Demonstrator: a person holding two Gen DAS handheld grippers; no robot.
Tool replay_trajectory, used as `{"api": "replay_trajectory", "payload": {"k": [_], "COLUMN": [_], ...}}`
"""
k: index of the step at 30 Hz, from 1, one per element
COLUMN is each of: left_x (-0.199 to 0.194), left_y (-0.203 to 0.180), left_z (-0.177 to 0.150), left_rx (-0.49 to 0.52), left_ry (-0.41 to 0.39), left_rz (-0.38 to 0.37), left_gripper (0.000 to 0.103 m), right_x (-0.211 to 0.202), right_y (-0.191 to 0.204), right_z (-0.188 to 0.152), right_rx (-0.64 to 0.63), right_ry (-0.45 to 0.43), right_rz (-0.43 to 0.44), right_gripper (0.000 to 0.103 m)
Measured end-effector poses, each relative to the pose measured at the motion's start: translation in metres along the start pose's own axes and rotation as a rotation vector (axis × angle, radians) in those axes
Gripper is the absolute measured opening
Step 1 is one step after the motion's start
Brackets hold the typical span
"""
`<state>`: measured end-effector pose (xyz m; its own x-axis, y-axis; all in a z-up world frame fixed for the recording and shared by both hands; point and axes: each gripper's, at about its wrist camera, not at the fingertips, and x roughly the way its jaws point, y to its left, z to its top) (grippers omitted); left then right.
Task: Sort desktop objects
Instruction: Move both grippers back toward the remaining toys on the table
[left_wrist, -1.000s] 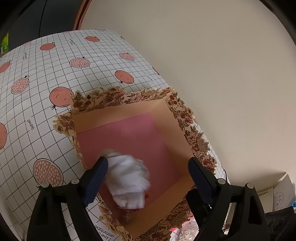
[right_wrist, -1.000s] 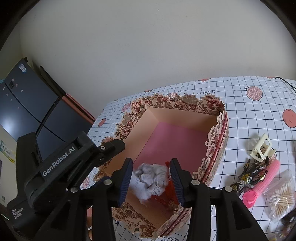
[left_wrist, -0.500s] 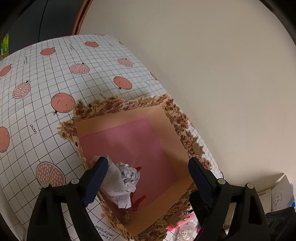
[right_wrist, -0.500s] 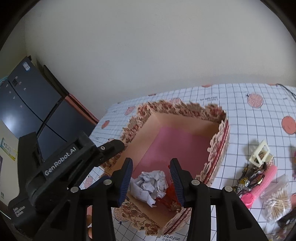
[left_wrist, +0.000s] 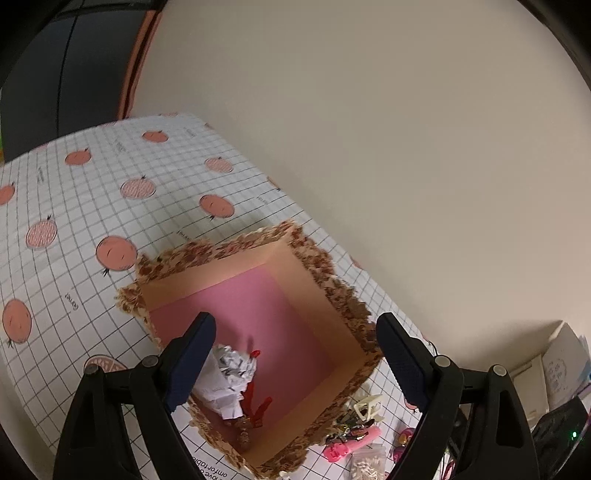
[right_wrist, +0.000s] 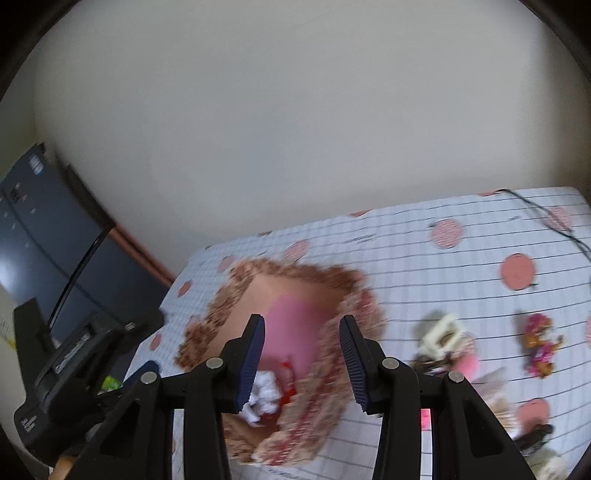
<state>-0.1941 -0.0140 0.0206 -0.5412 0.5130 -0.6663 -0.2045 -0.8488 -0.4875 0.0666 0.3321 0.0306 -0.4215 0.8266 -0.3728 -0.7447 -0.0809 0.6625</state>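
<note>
One crumpled white paper ball (left_wrist: 229, 376) in floral-edged box (left_wrist: 317, 273).

Small print on the tablecloth (left_wrist: 85, 206) under me: beside a pomegranate I can just make out "Garnet" (left_wrist: 71, 301), printed sideways, hard to be sure of. At the bottom edge, upside-down lettering gives "omfortable" (left_wrist: 213, 469), cut off by my finger. More small captions dot the cloth, too tiny to read. From my right-hand camera everything is smeared; the label on the other gripper's body (right_wrist: 74, 360) is illegible.
</note>
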Motion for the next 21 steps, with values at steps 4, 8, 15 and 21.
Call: {"api": "replay_trajectory", "payload": {"k": [4, 8, 15, 21], "left_x": [-0.002, 0.0, 0.009, 0.013], "left_y": [-0.015, -0.035, -0.072, -0.101], "left_z": [-0.005, -0.013, -0.035, -0.054], "left_rx": [0.042, 0.081, 0.151, 0.223], "left_ry": [0.0, 0.008, 0.031, 0.049], "left_rz": [-0.023, -0.054, -0.086, -0.117], "left_gripper": [0.089, 0.089, 0.089, 0.089], "right_x": [-0.017, -0.032, -0.052, -0.066], "right_y": [-0.028, -0.058, -0.102, -0.126], "right_z": [0.014, 0.024, 0.037, 0.042], "right_rx": [0.043, 0.089, 0.137, 0.154], "right_ry": [-0.029, -0.054, -0.073, -0.081], "right_rz": [-0.039, -0.083, -0.156, -0.196], "right_gripper": [0.045, 0.045, 0.045, 0.045]}}
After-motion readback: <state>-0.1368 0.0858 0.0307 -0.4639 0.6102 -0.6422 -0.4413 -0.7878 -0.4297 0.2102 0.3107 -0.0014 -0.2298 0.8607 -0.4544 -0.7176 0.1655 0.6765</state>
